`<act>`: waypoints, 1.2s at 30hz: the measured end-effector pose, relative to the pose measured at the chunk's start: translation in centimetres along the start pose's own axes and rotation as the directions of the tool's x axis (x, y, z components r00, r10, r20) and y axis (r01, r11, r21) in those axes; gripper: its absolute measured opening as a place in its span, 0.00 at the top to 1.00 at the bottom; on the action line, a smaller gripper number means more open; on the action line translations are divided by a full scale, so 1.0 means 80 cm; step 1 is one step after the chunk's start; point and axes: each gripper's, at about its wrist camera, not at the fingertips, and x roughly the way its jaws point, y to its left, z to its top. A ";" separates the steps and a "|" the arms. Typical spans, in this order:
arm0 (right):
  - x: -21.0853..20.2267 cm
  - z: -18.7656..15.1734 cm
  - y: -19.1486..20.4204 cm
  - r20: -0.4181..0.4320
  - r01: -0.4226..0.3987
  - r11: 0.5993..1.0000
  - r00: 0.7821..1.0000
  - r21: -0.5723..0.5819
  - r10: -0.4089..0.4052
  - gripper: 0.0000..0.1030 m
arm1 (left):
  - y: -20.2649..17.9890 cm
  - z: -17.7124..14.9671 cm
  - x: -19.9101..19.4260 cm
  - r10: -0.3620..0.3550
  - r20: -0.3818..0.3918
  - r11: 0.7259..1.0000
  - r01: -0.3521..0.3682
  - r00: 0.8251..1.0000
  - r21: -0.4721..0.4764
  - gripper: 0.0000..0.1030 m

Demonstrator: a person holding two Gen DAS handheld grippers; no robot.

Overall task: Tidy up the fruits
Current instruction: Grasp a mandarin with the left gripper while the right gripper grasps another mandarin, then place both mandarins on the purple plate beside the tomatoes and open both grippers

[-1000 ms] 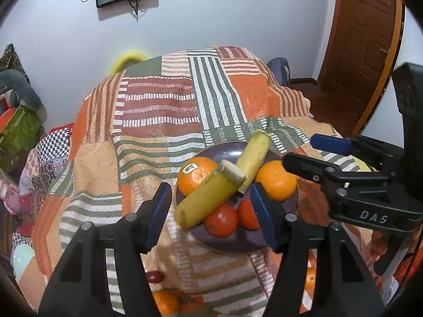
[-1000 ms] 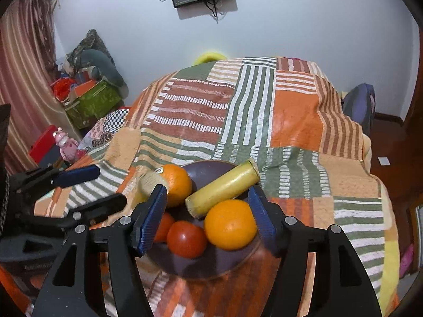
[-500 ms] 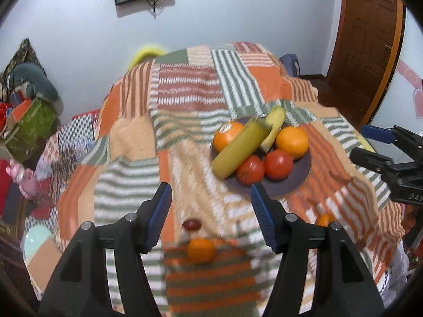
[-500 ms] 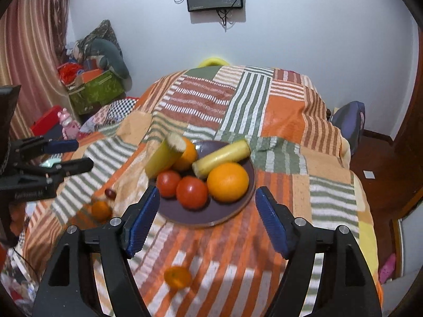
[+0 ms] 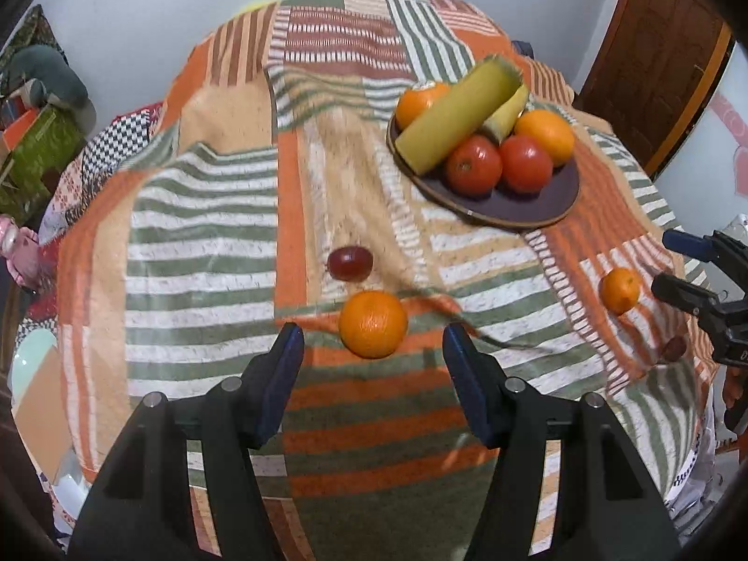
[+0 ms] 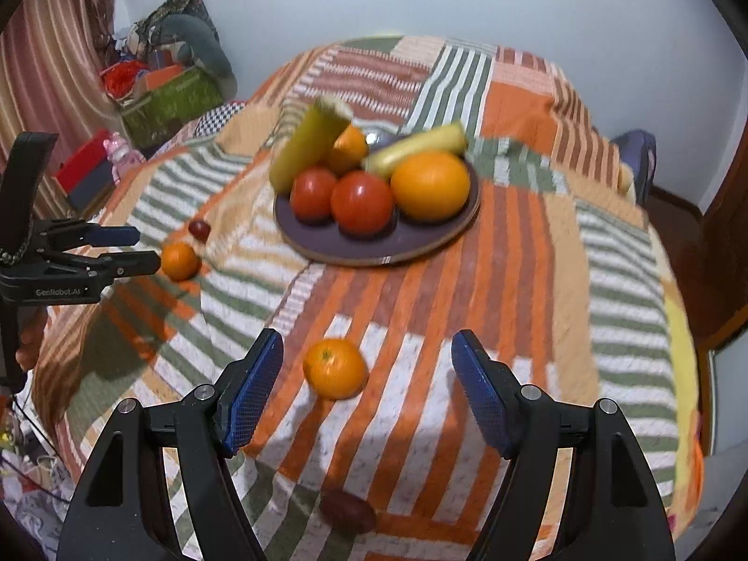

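A dark plate (image 5: 537, 208) (image 6: 327, 243) on the patchwork cloth holds two bananas (image 5: 456, 117), two oranges (image 5: 544, 133) and two tomatoes (image 5: 472, 163). My left gripper (image 5: 373, 353) is open, with a loose mandarin (image 5: 372, 323) just ahead between its fingertips and a dark red plum (image 5: 349, 262) beyond. My right gripper (image 6: 367, 385) is open, with another mandarin (image 6: 334, 367) between its fingers, nearer the left one. A second plum (image 6: 348, 512) lies below it.
The striped patchwork cloth (image 5: 210, 243) covers a round table whose edges fall away on all sides. The other gripper shows at the right edge of the left view (image 5: 701, 280) and the left edge of the right view (image 6: 93, 252). A wooden door (image 5: 664, 61) stands right.
Both grippers have pulled back from the plate toward the near table edge. Loose mandarins and plums have come into view in front of each gripper. Both stay open.
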 end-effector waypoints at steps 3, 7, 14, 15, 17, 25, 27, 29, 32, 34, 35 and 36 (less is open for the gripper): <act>0.010 -0.008 0.005 -0.027 -0.021 1.000 0.999 0.001 0.021 0.30 | 0.001 -0.001 0.012 -0.005 -0.008 1.000 0.005 1.000 -0.006 0.40; 0.020 -0.014 0.012 -0.058 -0.044 0.999 0.997 -0.003 0.044 0.42 | 0.003 0.001 0.024 -0.022 -0.017 0.999 0.022 1.000 -0.025 0.47; 0.035 -0.017 0.014 -0.090 -0.056 0.998 0.994 -0.011 0.054 0.64 | 0.007 0.004 0.037 -0.028 -0.012 0.998 0.027 1.000 -0.051 0.63; 0.035 -0.017 0.014 -0.089 -0.055 0.998 0.995 -0.011 0.054 0.65 | 0.008 0.004 0.037 -0.035 -0.010 0.998 0.034 0.999 -0.058 0.63; 0.034 -0.017 0.013 -0.085 -0.066 0.998 0.994 -0.006 0.065 0.68 | 0.009 0.004 0.036 -0.034 -0.005 0.998 0.034 0.999 -0.059 0.63; 0.025 -0.013 0.009 -0.051 -0.073 0.997 0.996 0.002 0.073 0.68 | 0.003 0.004 0.021 -0.033 0.012 0.999 0.034 0.999 -0.039 0.63; 0.021 -0.009 0.008 -0.037 -0.071 0.997 0.997 0.003 0.071 0.68 | 0.001 0.007 0.015 -0.035 0.024 0.999 0.036 0.999 -0.033 0.63; 0.017 -0.003 0.007 -0.018 -0.061 0.998 0.998 -0.001 0.061 0.68 | -0.003 0.013 0.010 -0.039 0.035 0.999 0.041 0.999 -0.029 0.63; 0.013 0.006 0.004 0.006 -0.061 0.998 0.998 0.002 0.061 0.68 | -0.012 0.023 0.001 -0.050 0.057 0.998 0.051 0.997 -0.019 0.63; 0.011 0.013 0.002 0.023 -0.057 0.998 0.998 0.005 0.057 0.68 | -0.020 0.029 -0.004 -0.057 0.072 0.998 0.057 0.996 -0.010 0.63; 0.011 0.016 0.000 0.028 -0.057 0.998 0.998 0.006 0.057 0.68 | -0.025 0.033 -0.007 -0.062 0.080 0.998 0.062 0.995 -0.002 0.63; 0.010 0.020 -0.002 0.035 -0.057 0.998 0.998 0.010 0.057 0.68 | -0.029 0.036 -0.008 -0.065 0.086 0.998 0.065 0.994 0.003 0.63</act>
